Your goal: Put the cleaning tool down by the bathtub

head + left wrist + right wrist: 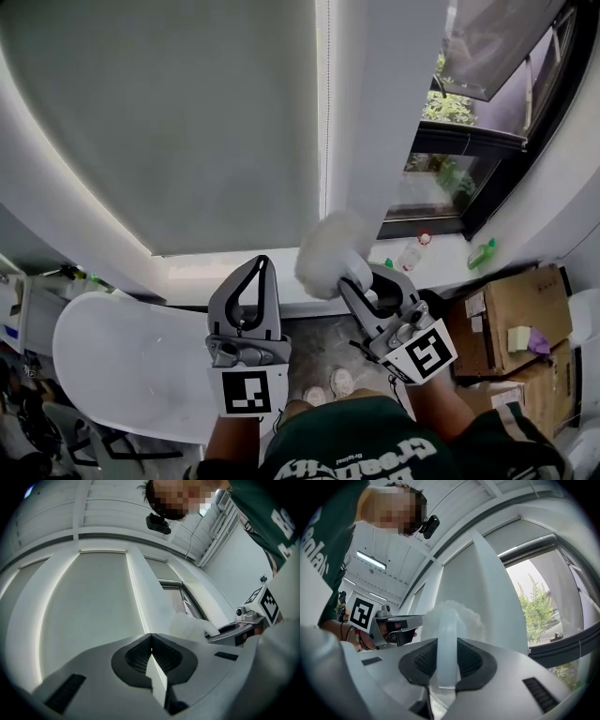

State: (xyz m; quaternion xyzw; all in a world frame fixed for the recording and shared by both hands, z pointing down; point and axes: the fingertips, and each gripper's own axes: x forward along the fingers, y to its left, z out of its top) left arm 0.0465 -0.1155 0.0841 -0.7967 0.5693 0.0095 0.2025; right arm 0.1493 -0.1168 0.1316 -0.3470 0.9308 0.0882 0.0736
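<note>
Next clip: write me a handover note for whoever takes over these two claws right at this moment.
Left claw: shut, nothing in it, held up beside the right one.
Right claw: shut on the clear handle of the cleaning tool, fluffy head pointing up and away.
Bathtub: low on the person's left; the tool is held up, well clear of it.
Done: tool gripped.
Left: lower it, set it down by the bathtub, open the right claw.
</note>
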